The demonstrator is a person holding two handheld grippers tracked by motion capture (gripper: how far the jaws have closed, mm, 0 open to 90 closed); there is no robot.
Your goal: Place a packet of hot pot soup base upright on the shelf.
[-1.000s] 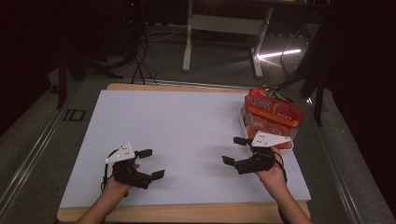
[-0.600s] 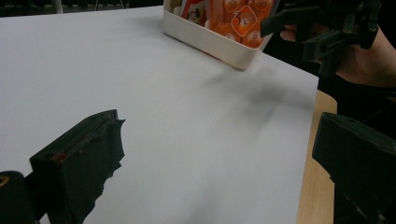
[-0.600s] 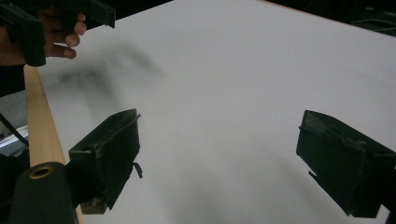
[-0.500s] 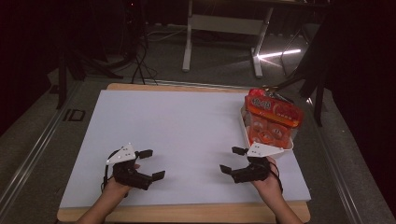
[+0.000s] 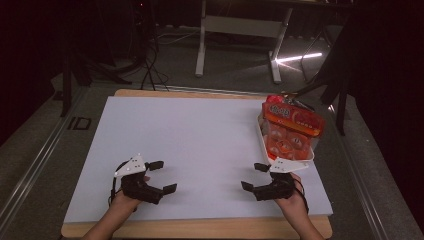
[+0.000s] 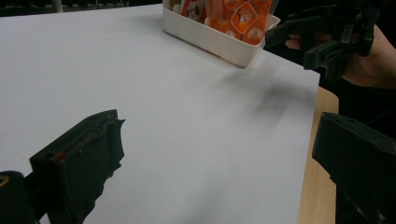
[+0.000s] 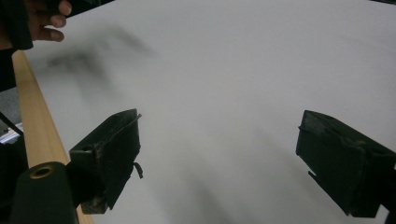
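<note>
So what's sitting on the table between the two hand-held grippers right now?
Nothing: in the high view the white sheet lies bare between the left hand-held gripper and the right hand-held gripper.

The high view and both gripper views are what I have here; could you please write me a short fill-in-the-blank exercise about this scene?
1. Both the left gripper and the right gripper have their jaws ____.
2. The white tray holds packets whose colour is ____.
3. The tray stands nearer the ____ gripper.
4. The white sheet lies on a table made of ____.

Missing words: open; orange; right; wood
</note>
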